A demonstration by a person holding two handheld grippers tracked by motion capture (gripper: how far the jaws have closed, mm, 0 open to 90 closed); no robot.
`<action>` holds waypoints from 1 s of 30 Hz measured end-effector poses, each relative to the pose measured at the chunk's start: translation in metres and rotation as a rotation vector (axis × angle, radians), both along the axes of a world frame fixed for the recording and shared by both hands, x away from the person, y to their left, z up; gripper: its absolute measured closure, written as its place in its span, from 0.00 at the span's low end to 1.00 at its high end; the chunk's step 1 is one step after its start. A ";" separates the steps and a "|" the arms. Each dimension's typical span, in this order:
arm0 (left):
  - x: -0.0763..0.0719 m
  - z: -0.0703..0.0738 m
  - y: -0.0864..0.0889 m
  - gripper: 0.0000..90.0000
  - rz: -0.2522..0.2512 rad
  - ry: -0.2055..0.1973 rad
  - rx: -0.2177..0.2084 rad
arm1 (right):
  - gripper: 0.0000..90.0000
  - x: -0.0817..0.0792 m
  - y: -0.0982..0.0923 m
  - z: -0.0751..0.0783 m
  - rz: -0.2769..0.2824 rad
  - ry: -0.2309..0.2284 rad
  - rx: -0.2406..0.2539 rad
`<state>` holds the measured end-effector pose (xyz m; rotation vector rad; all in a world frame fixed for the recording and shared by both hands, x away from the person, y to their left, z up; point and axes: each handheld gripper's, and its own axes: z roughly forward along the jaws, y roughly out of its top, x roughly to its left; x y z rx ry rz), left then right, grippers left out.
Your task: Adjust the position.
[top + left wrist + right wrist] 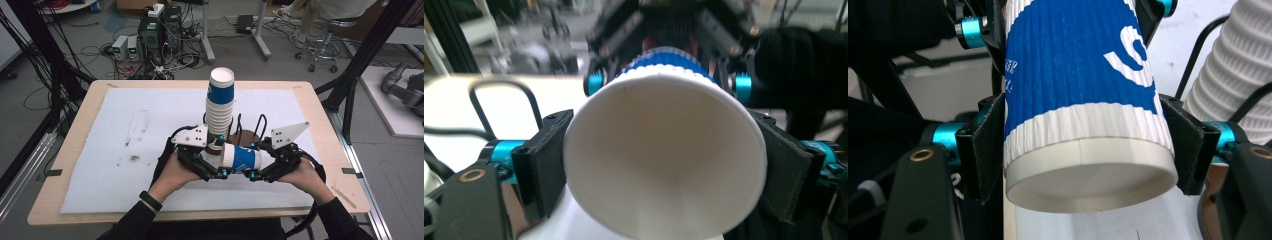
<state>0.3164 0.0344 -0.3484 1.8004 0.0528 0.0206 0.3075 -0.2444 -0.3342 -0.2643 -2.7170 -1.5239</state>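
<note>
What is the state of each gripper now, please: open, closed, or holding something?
Left gripper: closed on the rim end of the blue and white paper cup.
Right gripper: closed on the base end of the same cup.

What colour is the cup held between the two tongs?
The cup is ribbed blue with white bands and lettering, clearest in the right gripper view.

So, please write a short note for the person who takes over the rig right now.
Left gripper: jaws closed on the open-rim end of the blue-and-white paper cup.
Right gripper: jaws closed on the base end of that cup.
The cup lies sideways between both grippers, just in front of the tall cup stack on the wire holder.
Done: one cup is held apart from the stack.
Left: probably to add it to the stack or set it aside; the aim is unclear.
</note>
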 end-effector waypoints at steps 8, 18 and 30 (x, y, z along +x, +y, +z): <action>0.000 0.000 0.003 0.17 0.031 0.039 -0.109 | 0.31 0.001 -0.004 -0.001 -0.015 0.018 0.106; 0.002 0.005 0.005 0.23 -0.005 0.039 -0.040 | 0.32 0.002 -0.001 -0.006 -0.005 0.041 0.094; -0.003 0.014 -0.001 0.24 -0.013 -0.037 0.130 | 0.26 -0.008 0.017 -0.002 -0.009 -0.049 -0.141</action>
